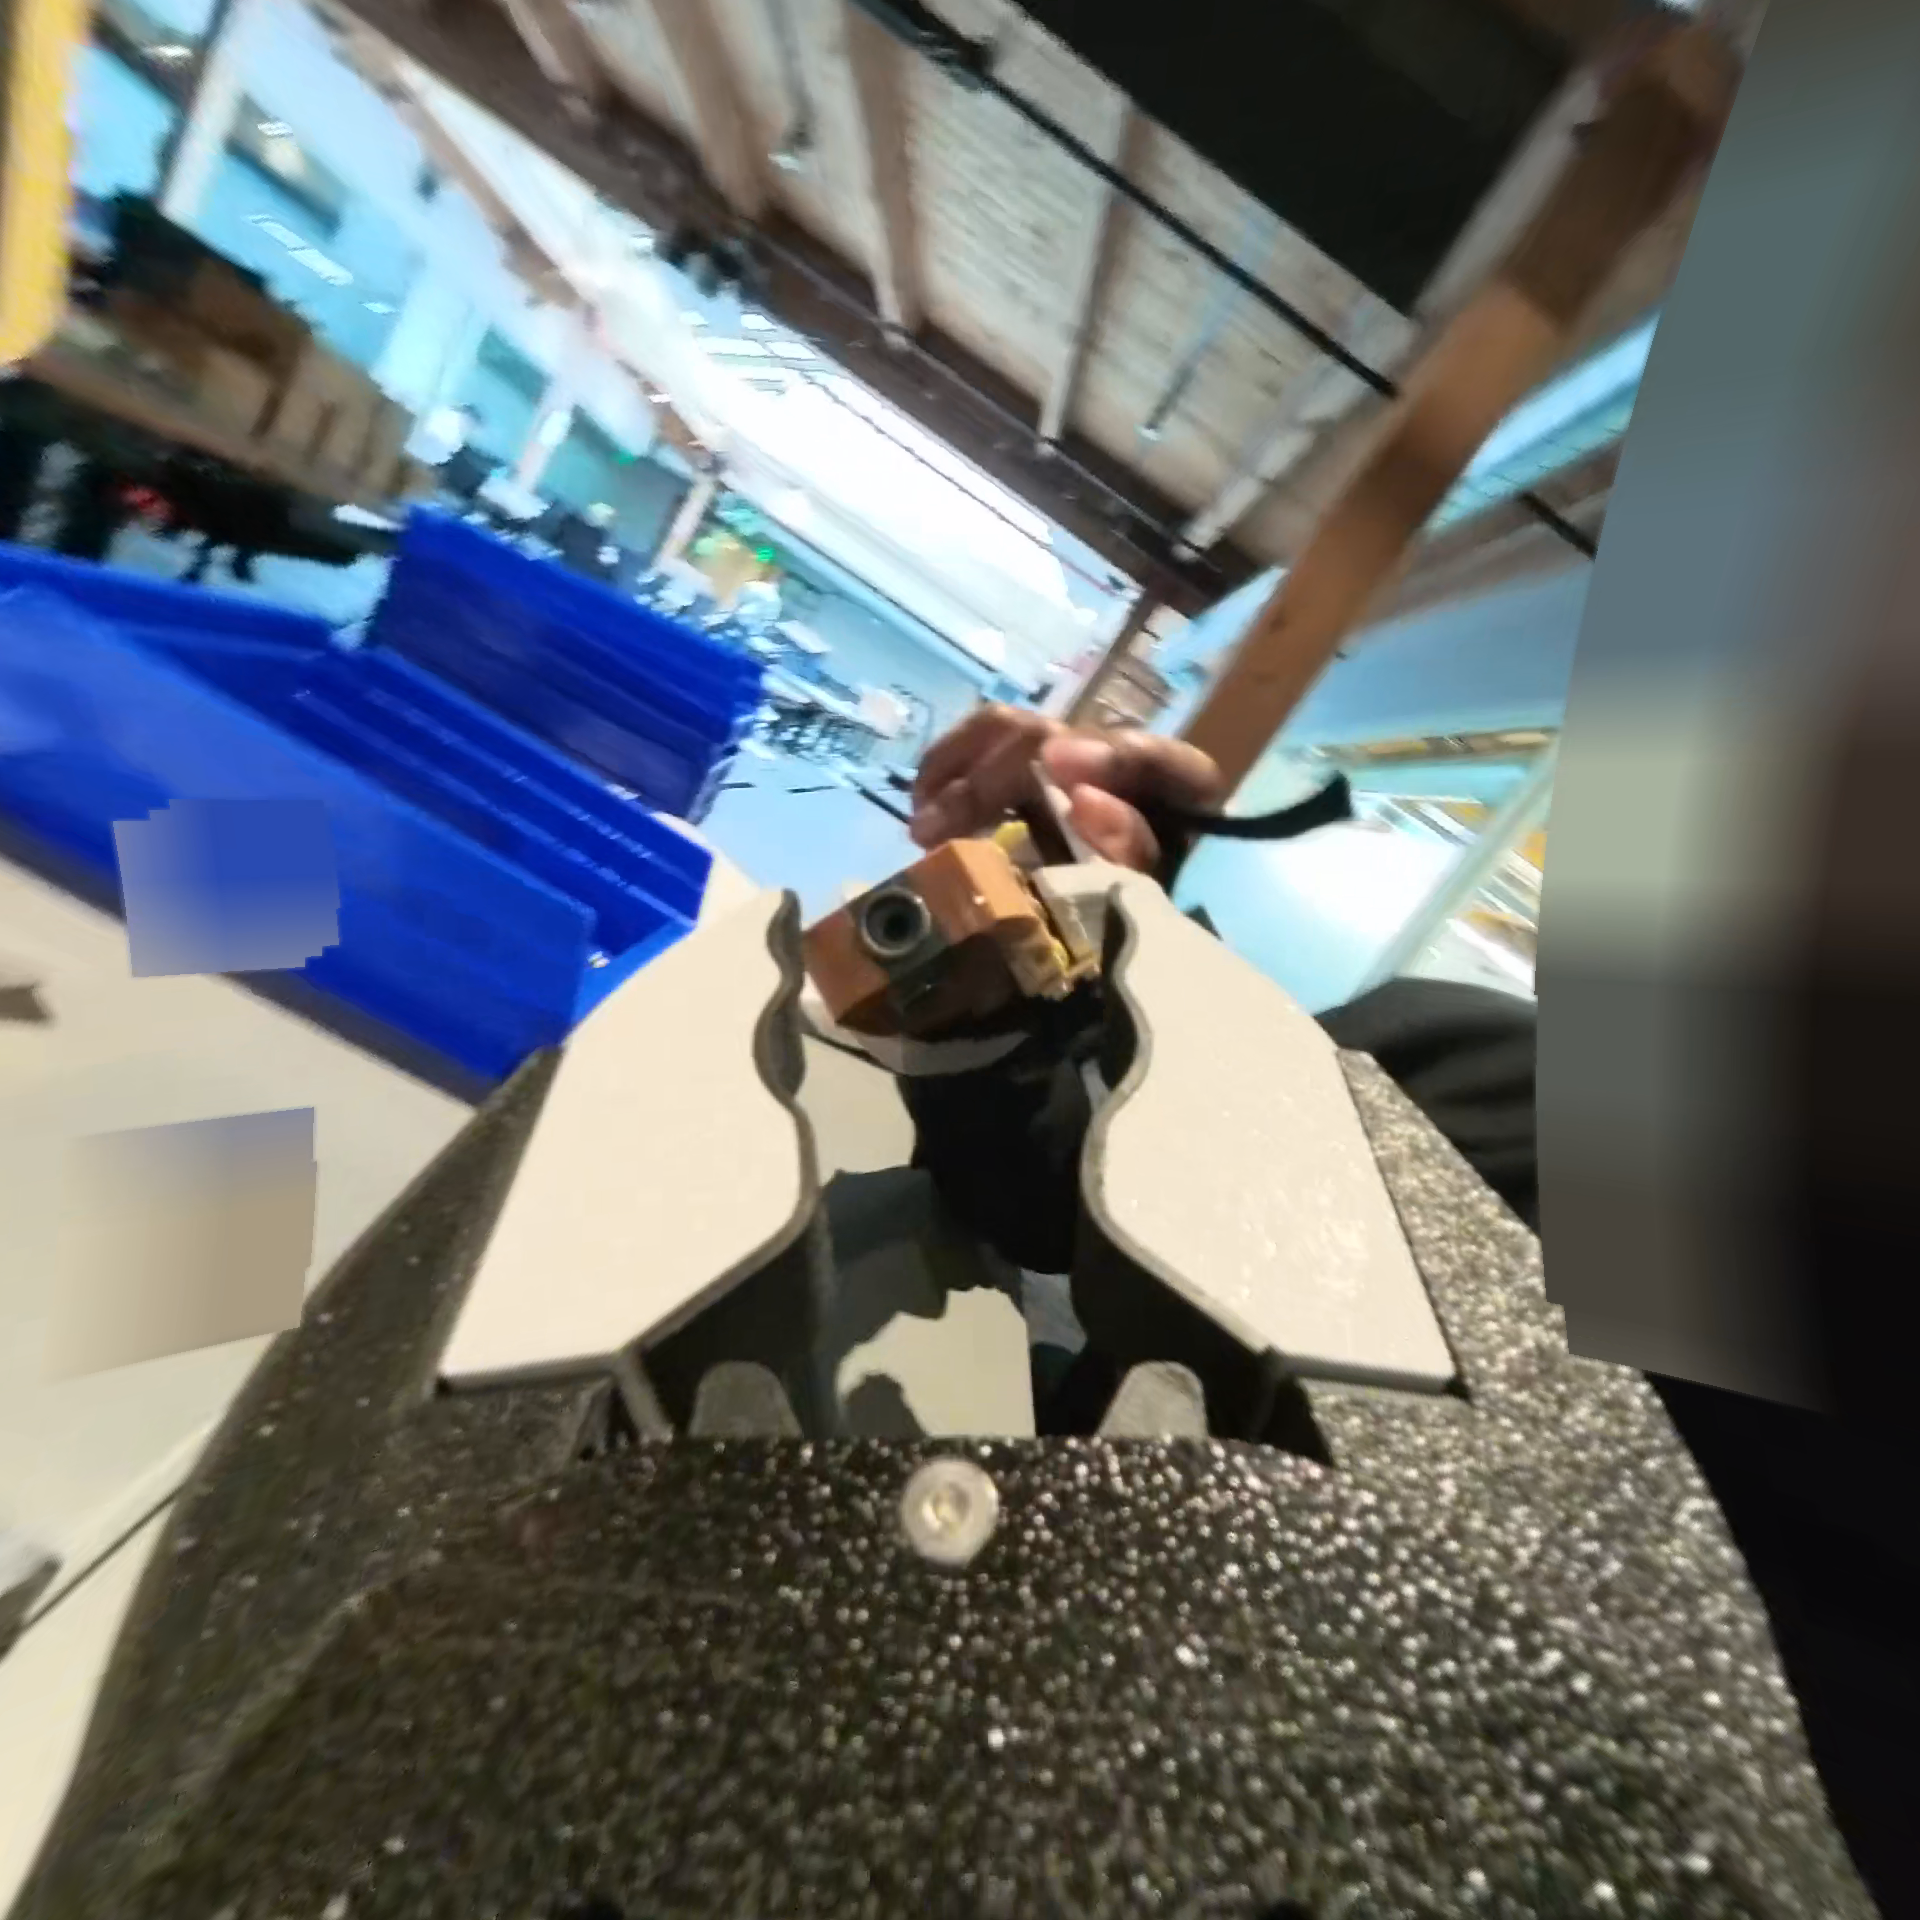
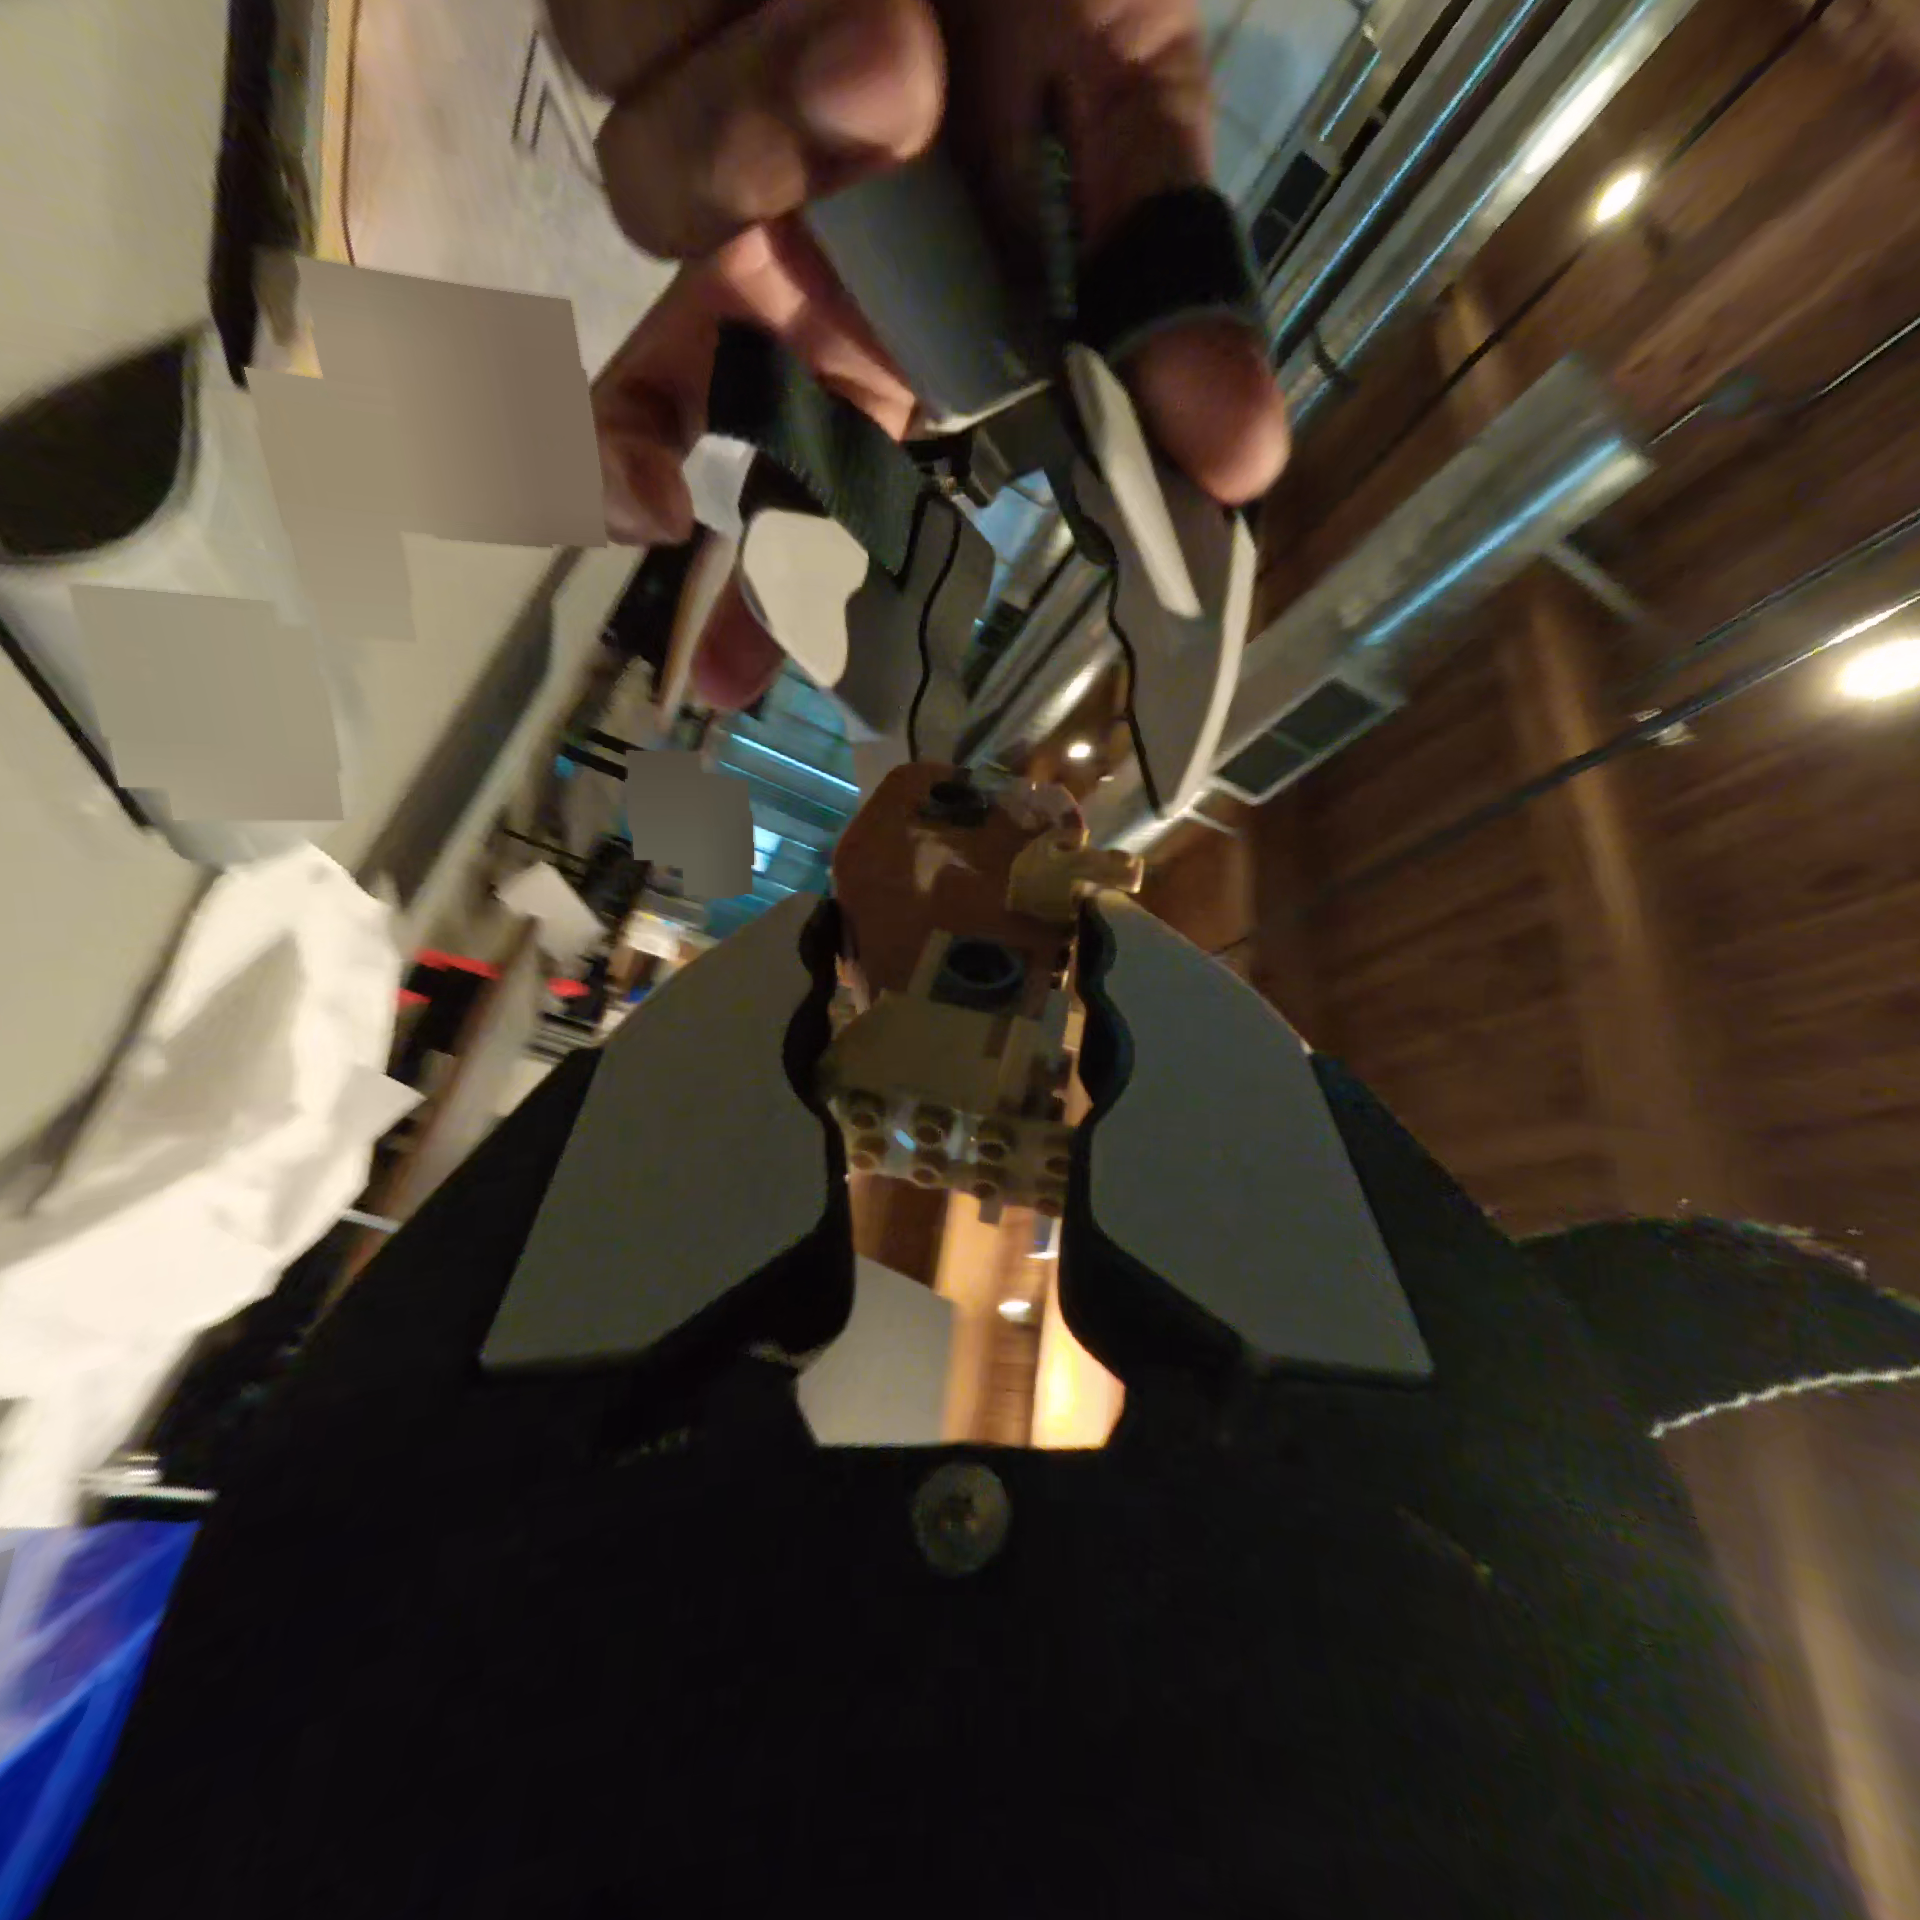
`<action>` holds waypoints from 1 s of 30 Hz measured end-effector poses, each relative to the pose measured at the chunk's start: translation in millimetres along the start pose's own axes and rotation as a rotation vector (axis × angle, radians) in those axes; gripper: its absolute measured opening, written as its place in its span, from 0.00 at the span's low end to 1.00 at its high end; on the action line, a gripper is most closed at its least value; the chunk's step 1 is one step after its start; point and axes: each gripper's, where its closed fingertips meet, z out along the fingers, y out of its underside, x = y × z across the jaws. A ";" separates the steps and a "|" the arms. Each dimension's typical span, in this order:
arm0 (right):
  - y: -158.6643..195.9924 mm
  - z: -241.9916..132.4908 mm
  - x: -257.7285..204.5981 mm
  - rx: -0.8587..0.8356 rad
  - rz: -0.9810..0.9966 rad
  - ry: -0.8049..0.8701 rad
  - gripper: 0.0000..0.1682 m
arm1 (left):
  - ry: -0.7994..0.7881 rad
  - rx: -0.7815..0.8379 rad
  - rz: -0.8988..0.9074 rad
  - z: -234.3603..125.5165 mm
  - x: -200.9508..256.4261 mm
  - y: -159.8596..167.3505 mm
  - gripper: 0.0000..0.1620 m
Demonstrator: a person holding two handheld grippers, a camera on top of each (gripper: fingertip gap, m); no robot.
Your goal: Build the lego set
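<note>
A small lego model (image 2: 951,997), brown with tan plates and a dark round hole, is held up in the air. My right gripper (image 2: 956,1023) is shut on its sides, with the tan studded end toward the camera. In the left wrist view the same model (image 1: 925,951) sits between the tips of my left gripper (image 1: 951,935), whose pads press on its brown end. The left gripper (image 2: 1039,769) faces mine from above in the right wrist view, with a hand (image 2: 831,156) on its handle. A hand (image 1: 1049,779) holding the right gripper shows behind the model.
Blue plastic bins (image 1: 395,790) stand on a pale table (image 1: 135,1351) to the left of my left gripper. Crumpled white paper or bags (image 2: 239,1070) lie at the left of the right wrist view. A wooden post (image 1: 1455,416) and the ceiling fill the background.
</note>
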 end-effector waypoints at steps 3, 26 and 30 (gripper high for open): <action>-1.2 3.4 -8.9 -0.017 -0.088 0.028 0.26 | -0.041 -0.006 -0.044 2.7 -8.2 3.6 0.38; 5.2 5.8 -20.2 -0.041 -0.114 0.119 0.28 | 0.015 0.097 -0.168 18.1 -25.1 13.0 0.27; 3.3 4.9 -18.1 -0.022 -0.077 0.143 0.33 | 0.051 0.174 -0.146 14.7 -23.5 3.8 0.28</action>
